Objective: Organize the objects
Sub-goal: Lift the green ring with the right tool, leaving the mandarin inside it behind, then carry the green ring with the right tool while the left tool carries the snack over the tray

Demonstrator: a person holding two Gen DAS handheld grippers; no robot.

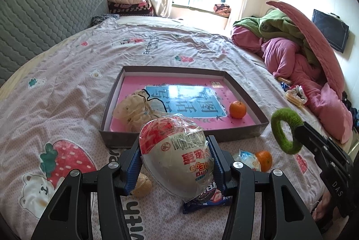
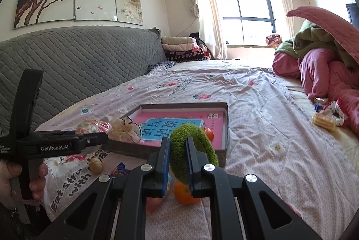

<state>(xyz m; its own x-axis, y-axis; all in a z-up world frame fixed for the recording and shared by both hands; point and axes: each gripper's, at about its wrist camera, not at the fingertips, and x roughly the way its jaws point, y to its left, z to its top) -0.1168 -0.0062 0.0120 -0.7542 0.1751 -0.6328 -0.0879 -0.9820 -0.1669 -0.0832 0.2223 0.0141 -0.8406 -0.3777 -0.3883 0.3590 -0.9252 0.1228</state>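
My left gripper point(image 1: 175, 163) is shut on a plastic-wrapped white and red bowl point(image 1: 175, 150), held above the bedsheet just in front of a shallow grey box point(image 1: 235, 129) with a pink floor. Inside the box lie a beige pouch point(image 1: 134, 109) and an orange point(image 1: 237, 109). My right gripper point(image 2: 177, 161) is shut on a green fuzzy ring point(image 2: 197, 141), held upright near the box's front right corner point(image 2: 226, 128). That ring point(image 1: 286, 130) also shows at the right of the left wrist view. A second orange point(image 2: 185, 193) lies on the sheet under the ring.
On the sheet under the bowl lie a walnut point(image 1: 141, 185) and a blue cookie packet point(image 1: 202, 200). Pink and green bedding point(image 1: 291, 49) is heaped on the right, with snack packets point(image 1: 294, 96) beside it. A grey padded headboard point(image 2: 78, 65) runs along the left.
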